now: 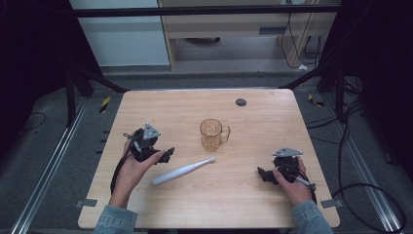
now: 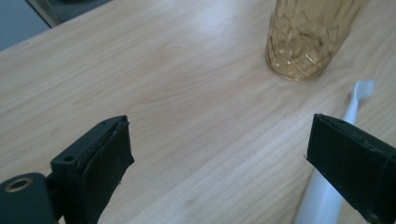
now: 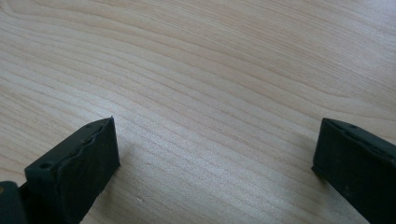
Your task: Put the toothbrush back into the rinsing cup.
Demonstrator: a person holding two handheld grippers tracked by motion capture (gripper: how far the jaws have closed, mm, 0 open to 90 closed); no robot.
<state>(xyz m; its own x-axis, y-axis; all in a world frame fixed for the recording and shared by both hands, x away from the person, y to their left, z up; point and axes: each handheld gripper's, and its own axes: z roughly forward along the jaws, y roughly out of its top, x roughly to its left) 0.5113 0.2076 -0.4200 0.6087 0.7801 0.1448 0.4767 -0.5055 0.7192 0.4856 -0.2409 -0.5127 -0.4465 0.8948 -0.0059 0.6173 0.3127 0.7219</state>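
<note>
Toothbrush (image 1: 182, 171) lies just beside left gripper (image 1: 165, 156); mug (image 1: 213, 134) beyond.

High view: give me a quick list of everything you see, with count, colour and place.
Mug: one, amber glass, upright at table centre, handle to the right.
Toothbrush: one, white, lying just in front of the mug, head toward it.
Round cap: one, dark, far edge of the table.
Table: one, light wood.
Left hand-held gripper: one, black, open, resting near the toothbrush's handle end.
Right hand-held gripper: one, black, open, resting at the table's right.
</note>
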